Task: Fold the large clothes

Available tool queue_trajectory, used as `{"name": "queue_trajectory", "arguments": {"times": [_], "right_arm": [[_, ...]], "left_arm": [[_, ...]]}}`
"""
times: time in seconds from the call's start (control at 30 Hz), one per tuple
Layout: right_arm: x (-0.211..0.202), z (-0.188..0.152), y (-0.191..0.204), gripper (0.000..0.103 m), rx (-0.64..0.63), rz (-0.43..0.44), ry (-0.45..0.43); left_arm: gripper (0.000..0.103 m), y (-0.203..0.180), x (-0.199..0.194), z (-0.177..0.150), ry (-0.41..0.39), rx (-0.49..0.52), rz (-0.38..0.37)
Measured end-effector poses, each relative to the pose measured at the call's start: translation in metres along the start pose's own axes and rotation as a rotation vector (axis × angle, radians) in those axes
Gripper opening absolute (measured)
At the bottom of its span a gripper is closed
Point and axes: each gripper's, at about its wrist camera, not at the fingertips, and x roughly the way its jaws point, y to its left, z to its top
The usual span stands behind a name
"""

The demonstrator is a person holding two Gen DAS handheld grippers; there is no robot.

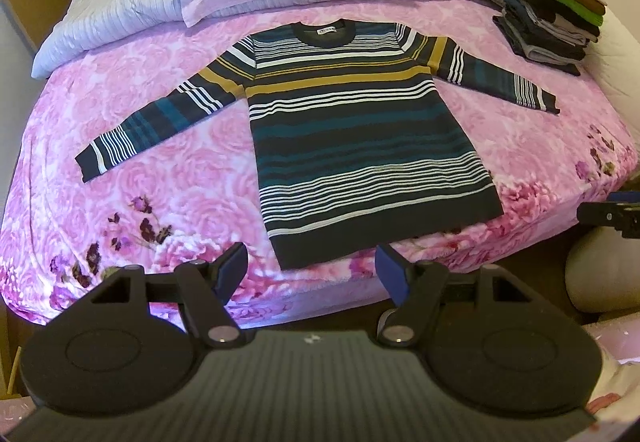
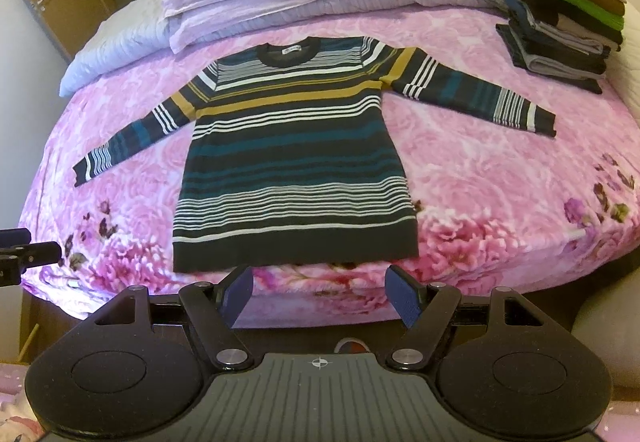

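Sweater: the striped sweater (image 1: 360,146) is lying flat, sleeves spread, mid-bed.
Done: a folded clothes stack (image 1: 554,14) is sitting far right.
Left: you're facing every fold.
Jaws: your left gripper (image 1: 312,266) and right gripper (image 2: 320,292) are hanging apart, empty.

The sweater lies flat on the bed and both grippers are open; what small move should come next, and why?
Probably bring the left gripper toward the left sleeve. The sweater is spread flat with both sleeves out, nothing is folded yet, and both grippers hang empty near the hem, so a sleeve likely folds in first.
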Motion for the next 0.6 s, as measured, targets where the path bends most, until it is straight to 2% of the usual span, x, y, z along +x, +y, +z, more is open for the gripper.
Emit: {"name": "queue_trajectory", "arguments": {"times": [0.43,0.6], "right_arm": [[0.024,0.045,-0.038,0.070,-0.070,0.031,0.023],[0.033,0.066,-0.052,0.070,-0.097,0.051,0.026]], "left_arm": [[0.067,-0.039,0.022,0.036,0.018,-0.056,0.035],[0.067,-0.044,0.027,0.050,0.000,-0.098,0.055]]}}
